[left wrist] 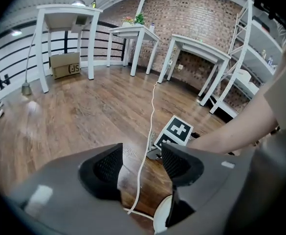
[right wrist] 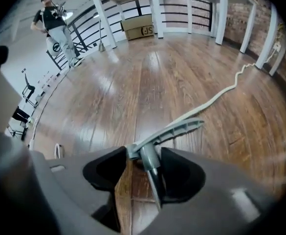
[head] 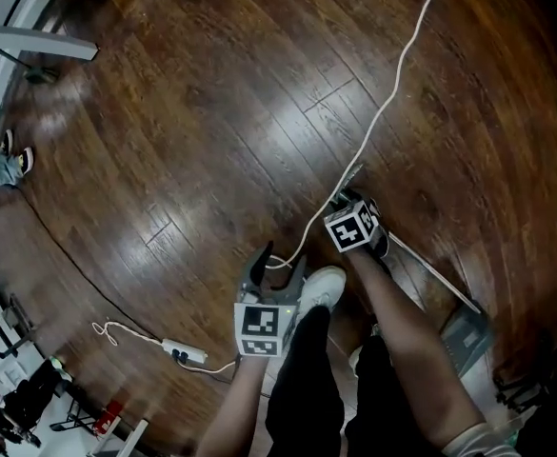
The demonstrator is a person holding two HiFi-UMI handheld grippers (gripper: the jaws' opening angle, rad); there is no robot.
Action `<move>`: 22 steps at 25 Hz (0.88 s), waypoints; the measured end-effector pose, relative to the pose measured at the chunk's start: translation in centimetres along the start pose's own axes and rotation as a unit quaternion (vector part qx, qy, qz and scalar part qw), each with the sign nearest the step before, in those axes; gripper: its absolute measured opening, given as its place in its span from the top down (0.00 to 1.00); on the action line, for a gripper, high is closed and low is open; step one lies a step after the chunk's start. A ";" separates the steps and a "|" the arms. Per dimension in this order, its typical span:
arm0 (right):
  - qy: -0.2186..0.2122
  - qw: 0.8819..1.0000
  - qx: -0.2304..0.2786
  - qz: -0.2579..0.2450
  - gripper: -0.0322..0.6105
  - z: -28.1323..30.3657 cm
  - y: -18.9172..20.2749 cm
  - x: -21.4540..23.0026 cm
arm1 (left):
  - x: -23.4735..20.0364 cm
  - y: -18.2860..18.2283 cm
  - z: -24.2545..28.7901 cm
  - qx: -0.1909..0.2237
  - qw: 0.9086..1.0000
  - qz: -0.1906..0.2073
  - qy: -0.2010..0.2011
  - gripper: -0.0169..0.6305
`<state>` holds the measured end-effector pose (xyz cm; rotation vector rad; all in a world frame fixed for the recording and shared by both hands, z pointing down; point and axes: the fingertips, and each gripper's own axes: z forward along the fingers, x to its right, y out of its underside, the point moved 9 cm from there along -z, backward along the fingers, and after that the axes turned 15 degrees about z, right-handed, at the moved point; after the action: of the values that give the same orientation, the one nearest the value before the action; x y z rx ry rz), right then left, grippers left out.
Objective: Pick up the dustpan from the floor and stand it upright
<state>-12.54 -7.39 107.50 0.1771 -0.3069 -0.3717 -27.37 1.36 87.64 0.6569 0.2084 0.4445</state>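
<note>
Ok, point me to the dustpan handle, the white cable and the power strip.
dustpan handle [right wrist: 173, 131]: right gripper view, on the grey ribbed grip at its top end.
white cable [right wrist: 206, 103]: right gripper view, on its run across the floor beyond the grip.
power strip [head: 185, 353]: head view, on its white body.

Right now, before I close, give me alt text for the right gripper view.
The right claw has its jaws apart around the grey dustpan handle, which sits against the right-hand pad with a gap on the other side. Dark wooden floor lies beneath, and a white cable trails away toward white tables.
</note>
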 end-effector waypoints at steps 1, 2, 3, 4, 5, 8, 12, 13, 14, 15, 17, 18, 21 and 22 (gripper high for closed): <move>-0.008 1.000 -0.006 -0.002 0.63 -0.2 -0.2 0.0 | -0.2 -0.4 -0.2 0.000 1.000 0.002 -0.001 0.56; -0.018 1.000 -0.006 -0.005 0.63 -0.9 -0.5 -0.1 | -0.4 -1.0 -0.7 0.000 1.000 0.002 -0.003 0.56; -0.028 1.000 0.001 -0.008 0.63 -2.3 -1.0 -0.3 | -0.5 -1.8 -1.3 -0.002 1.000 -0.002 -0.004 0.56; -0.037 0.999 0.010 -0.011 0.64 -4.2 -1.5 -0.6 | -0.6 -2.8 -2.1 -0.004 1.000 -0.008 -0.004 0.56; -0.045 0.999 0.021 -0.013 0.64 -6.3 -1.9 -0.8 | -0.7 -3.8 -3.1 -0.004 1.000 -0.013 -0.004 0.56; -0.060 0.996 0.057 -0.014 0.64 -14.4 -3.4 -1.1 | -0.4 -7.7 -6.8 0.006 1.000 -0.014 0.001 0.56; -0.069 0.990 0.123 -0.019 0.64 -27.8 -5.5 -0.6 | 1.5 -15.2 -12.0 0.042 0.999 0.019 0.017 0.58; -0.064 0.988 0.141 -0.019 0.64 -31.4 -5.6 -0.2 | 2.4 -17.1 -13.2 0.050 0.998 0.029 0.026 0.58; -0.053 0.986 0.160 -0.016 0.64 -35.0 -5.6 0.5 | 3.4 -19.0 -14.2 0.059 0.997 0.040 0.039 0.58; -0.035 0.983 0.181 -0.010 0.65 -38.5 -5.5 1.6 | 4.5 -20.9 -15.0 0.070 0.995 0.053 0.054 0.59; 0.007 0.976 0.220 0.002 0.65 -45.3 -5.0 4.3 | 6.9 -24.5 -16.2 0.096 0.988 0.082 0.086 0.59; 0.026 0.971 0.236 0.005 0.66 -48.5 -4.4 5.7 | 8.3 -26.0 -16.8 0.108 0.985 0.094 0.099 0.59; 0.043 0.958 0.282 0.014 0.69 -56.5 -2.1 8.7 | 12.6 -29.7 -18.8 0.132 0.976 0.115 0.132 0.59; 0.038 0.954 0.297 0.021 0.69 -58.8 -1.2 9.5 | 14.1 -30.8 -19.3 0.138 0.973 0.120 0.143 0.59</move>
<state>14.67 -5.42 54.58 0.7729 -0.3385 -0.2202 -10.92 -3.32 52.58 0.8941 0.4730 0.7518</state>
